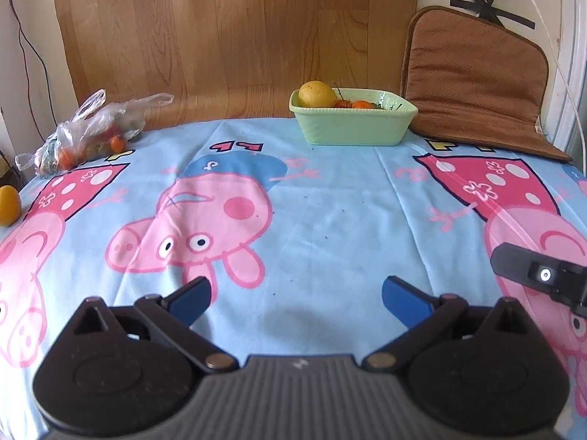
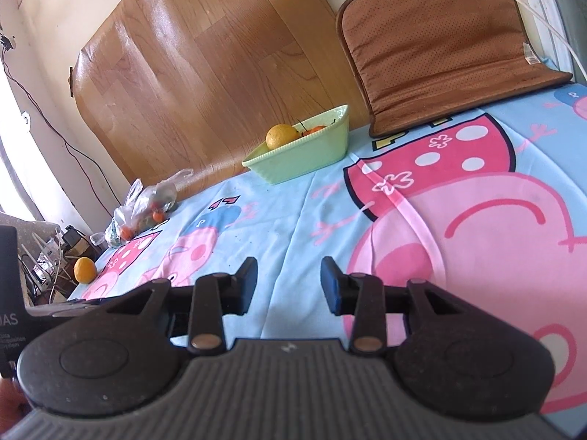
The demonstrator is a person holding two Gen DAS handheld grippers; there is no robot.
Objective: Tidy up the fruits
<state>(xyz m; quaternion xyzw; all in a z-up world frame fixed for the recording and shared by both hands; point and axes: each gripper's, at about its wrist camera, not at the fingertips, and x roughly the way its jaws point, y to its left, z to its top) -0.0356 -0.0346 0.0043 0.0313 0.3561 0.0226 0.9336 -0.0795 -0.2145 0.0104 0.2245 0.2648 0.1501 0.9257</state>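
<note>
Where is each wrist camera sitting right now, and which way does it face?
Left wrist: behind the open, empty left claw, facing the pale green ribbed dish across the cartoon-print blue cloth; the right claw's body shows at right.
Right wrist: behind the parted, empty right claw, tilted, facing the same way.
Shared: dish, clear plastic fruit bag, loose yellow fruit, brown cushion.

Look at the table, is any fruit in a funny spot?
Yes. One yellow fruit sits alone right at the edge of the tablecloth, far from the green dish that holds the other fruit. A plastic bag with small orange fruits inside lies crumpled nearby.
</note>
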